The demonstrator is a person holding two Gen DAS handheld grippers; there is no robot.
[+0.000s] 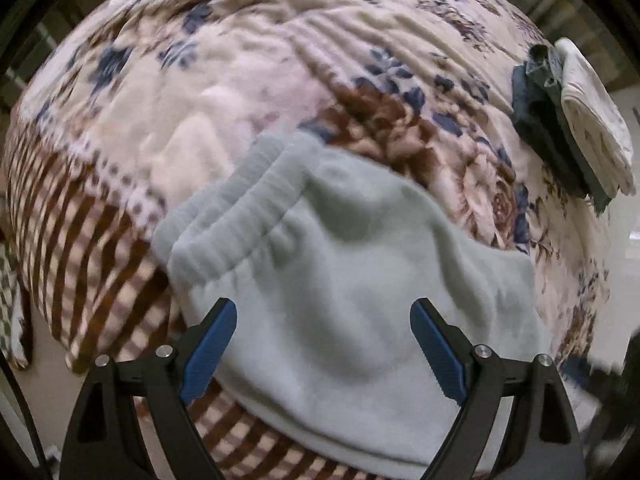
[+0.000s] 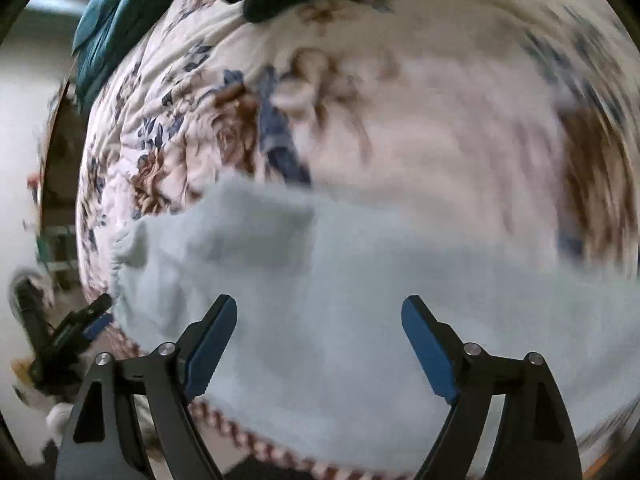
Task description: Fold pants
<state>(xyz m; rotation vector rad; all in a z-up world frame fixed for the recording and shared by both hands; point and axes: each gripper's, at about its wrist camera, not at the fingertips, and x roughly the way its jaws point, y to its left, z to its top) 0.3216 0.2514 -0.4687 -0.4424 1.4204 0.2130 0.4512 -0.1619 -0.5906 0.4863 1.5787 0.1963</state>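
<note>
Both tools, left tool point(image 1: 324, 344) and right tool point(image 2: 318, 340), gape wide, holding nothing, above pale blue pants point(image 1: 360, 280) folded on the floral bed point(image 1: 240, 80), waistband point(image 1: 240, 208) up-left. Only the left view shows stacked clothes point(image 1: 568, 120).

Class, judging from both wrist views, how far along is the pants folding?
Done: the pale pants lie bunched double on the floral bedspread. In hand: nothing; left gripper and right gripper are open above them. Left: flattening, possibly another fold.
</note>
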